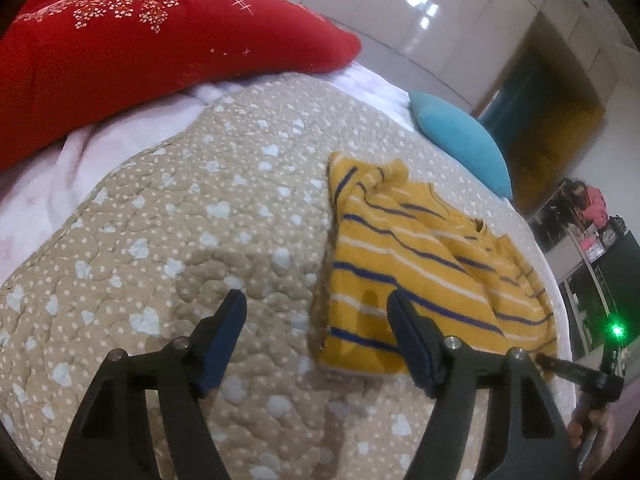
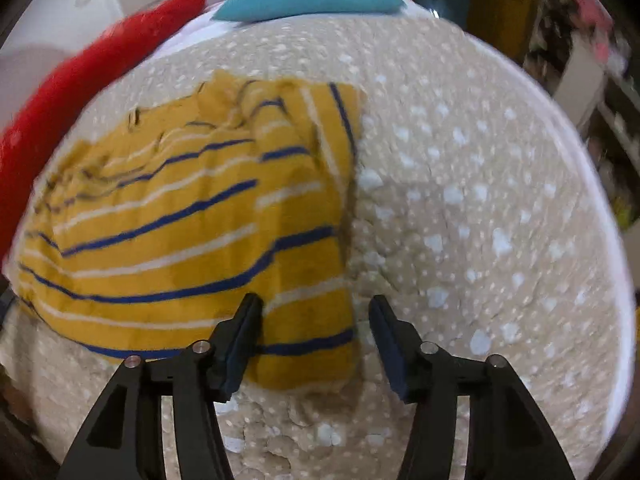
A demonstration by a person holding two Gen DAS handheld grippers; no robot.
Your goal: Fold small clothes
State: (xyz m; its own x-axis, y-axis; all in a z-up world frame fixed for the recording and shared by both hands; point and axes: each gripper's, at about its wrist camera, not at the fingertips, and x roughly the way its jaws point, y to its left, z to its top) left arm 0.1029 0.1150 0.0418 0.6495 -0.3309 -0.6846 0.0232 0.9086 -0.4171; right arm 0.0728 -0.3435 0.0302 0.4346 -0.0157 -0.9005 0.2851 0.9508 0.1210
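A small yellow shirt (image 1: 404, 264) with blue and white stripes lies partly folded on a beige quilt (image 1: 200, 216). In the left wrist view it lies right of centre. My left gripper (image 1: 316, 300) is open and empty above the quilt at the shirt's near left corner. In the right wrist view the shirt (image 2: 192, 216) fills the left half. My right gripper (image 2: 316, 304) is open and empty, its jaws straddling the shirt's near right edge. The right gripper also shows in the left wrist view (image 1: 580, 376) at the far right.
A large red pillow (image 1: 120, 52) lies at the back left of the bed and a teal cushion (image 1: 464, 140) at the back. White sheet (image 1: 72, 168) shows beyond the quilt. Cluttered shelves (image 1: 592, 224) stand past the bed's right edge.
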